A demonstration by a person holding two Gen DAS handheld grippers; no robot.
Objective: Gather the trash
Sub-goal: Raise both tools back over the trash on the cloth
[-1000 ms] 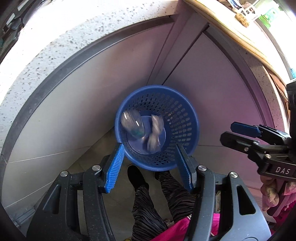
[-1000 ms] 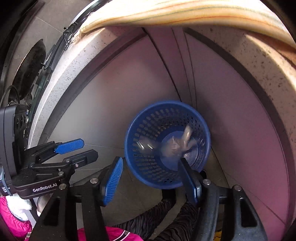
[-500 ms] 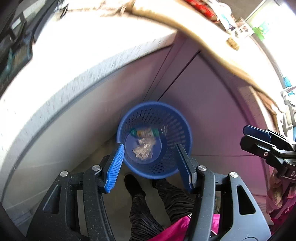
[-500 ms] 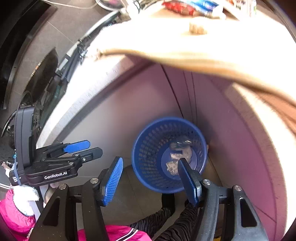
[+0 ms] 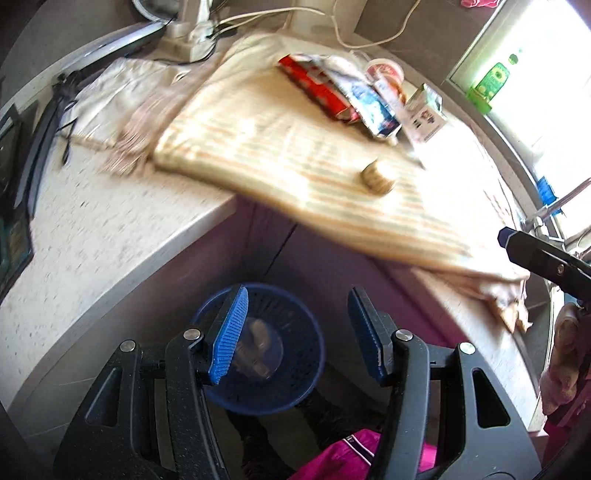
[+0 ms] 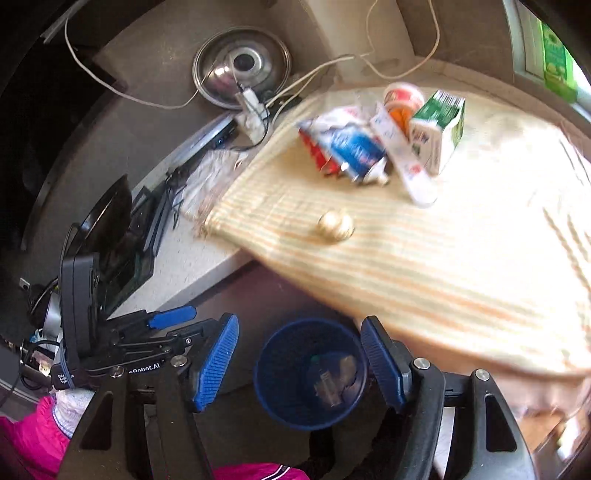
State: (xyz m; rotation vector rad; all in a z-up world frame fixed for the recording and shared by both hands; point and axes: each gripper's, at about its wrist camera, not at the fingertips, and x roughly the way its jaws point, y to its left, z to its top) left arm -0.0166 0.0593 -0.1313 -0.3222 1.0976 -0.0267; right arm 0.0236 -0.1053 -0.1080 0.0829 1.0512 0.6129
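Note:
A blue perforated bin stands on the floor below the counter, with a bottle and crumpled wrappers inside; it also shows in the right wrist view. My left gripper is open and empty, high above the bin. My right gripper is open and empty too. On the striped cloth lie a pile of wrappers, a cup, a green-white carton and a small tan ball, also seen in the left wrist view.
A speckled counter carries the cloth. A power strip and cables lie at the back. A metal pot lid leans on the wall. A faucet is at the right. The person's legs stand by the bin.
Both grippers have risen and tilted up from the bin, so the countertop and its trash came into view. The bottle and wrappers dropped into the bin and lie still.

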